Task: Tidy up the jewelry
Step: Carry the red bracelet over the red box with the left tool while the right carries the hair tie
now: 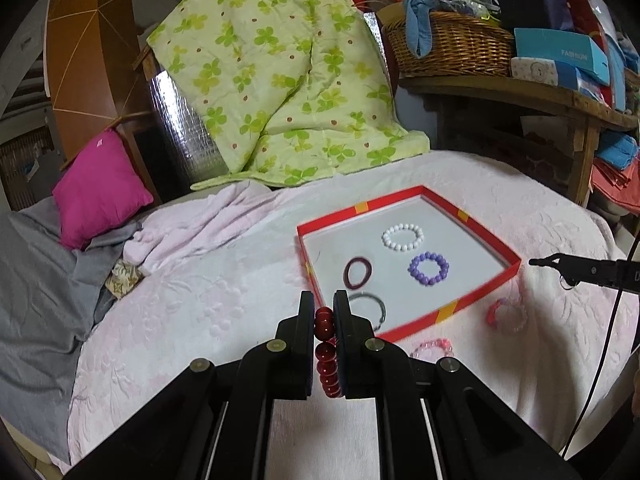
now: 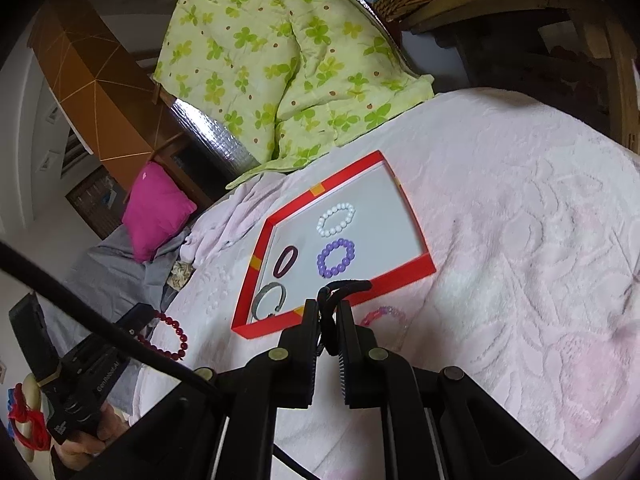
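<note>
Both claws clamped, left claw point(image 1: 323, 322) on red bead bracelet point(image 1: 326, 360); right claw point(image 2: 328, 322) on black hair tie point(image 2: 340, 292)

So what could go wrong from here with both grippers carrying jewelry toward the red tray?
1. The red bead bracelet is pinched edgewise in the left gripper; its round beads might slip out short of the red-rimmed tray.
2. The black elastic band in the right gripper could snag on the fingers at release.
3. Either piece may land on the purple bead bracelet.

Pink bedspread point(image 1: 240, 280) under red tray point(image 1: 408, 196)
</note>
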{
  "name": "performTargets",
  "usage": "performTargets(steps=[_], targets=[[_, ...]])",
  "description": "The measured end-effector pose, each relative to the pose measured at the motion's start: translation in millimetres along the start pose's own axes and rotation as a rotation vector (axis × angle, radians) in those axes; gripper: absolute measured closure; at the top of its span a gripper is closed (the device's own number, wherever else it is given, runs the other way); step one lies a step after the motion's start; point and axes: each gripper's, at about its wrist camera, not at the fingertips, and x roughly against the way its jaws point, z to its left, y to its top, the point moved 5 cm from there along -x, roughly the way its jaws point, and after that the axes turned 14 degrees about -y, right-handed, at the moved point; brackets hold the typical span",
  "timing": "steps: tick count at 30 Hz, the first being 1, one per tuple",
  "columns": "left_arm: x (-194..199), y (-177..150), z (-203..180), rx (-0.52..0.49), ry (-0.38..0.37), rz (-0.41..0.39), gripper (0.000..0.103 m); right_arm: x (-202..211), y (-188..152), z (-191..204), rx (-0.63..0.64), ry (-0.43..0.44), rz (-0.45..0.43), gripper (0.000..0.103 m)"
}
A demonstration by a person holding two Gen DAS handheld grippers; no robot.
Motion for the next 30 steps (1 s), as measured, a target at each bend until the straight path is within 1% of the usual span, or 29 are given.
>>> performTargets(steps=[4,8,12,17,19,22,25,28,30], targets=[[-3.4,15.5,0.5,-0.01,-0.005,-0.024,0.093,-1.8,11.5,-2.4,0.002,-0.014,-0.021,0.093],[-11.3,32.9,8.9,0.019,-0.026,-0.052,0.093,-12.4,24.7,-2.7,-0.006,-0.021,-0.028,0.093],[-25.2,43.2,15.1,0.047,-0.075,-0.077,0.093,-31.8,38.7,4.7,0.014,-0.021,-0.029,0.093],[-51.8,40.5,18.4,0.069,-0.177,-0.094,0.093,-60.0,50.9,15.1,0.005,-0.015,-0.011,0.093],[-66.0,38.8,21.0,0.075,-0.219,-0.083,0.093,-71.2,54.0,20.2,-0.003,-0.009,0.003,0.093],[-88.5,35.5,29.1,0.112,-0.282,-0.063,0.093,-87.0,58.1,29.8,-0.003,-0.006,0.019,0.093],[-105.5,31.8,31.7,0.143,-0.325,-0.035,0.093,-99.8,61.7,36.4,0.003,-0.011,0.031,0.093],[-124.4,25.5,21.4,0.173,-0.391,0.009,0.093,-112.5,63.4,36.9,-0.004,-0.027,0.054,0.093],[-135.3,20.5,11.0,0.172,-0.416,0.035,0.093,-121.2,64.3,34.0,-0.009,-0.043,0.067,0.093]])
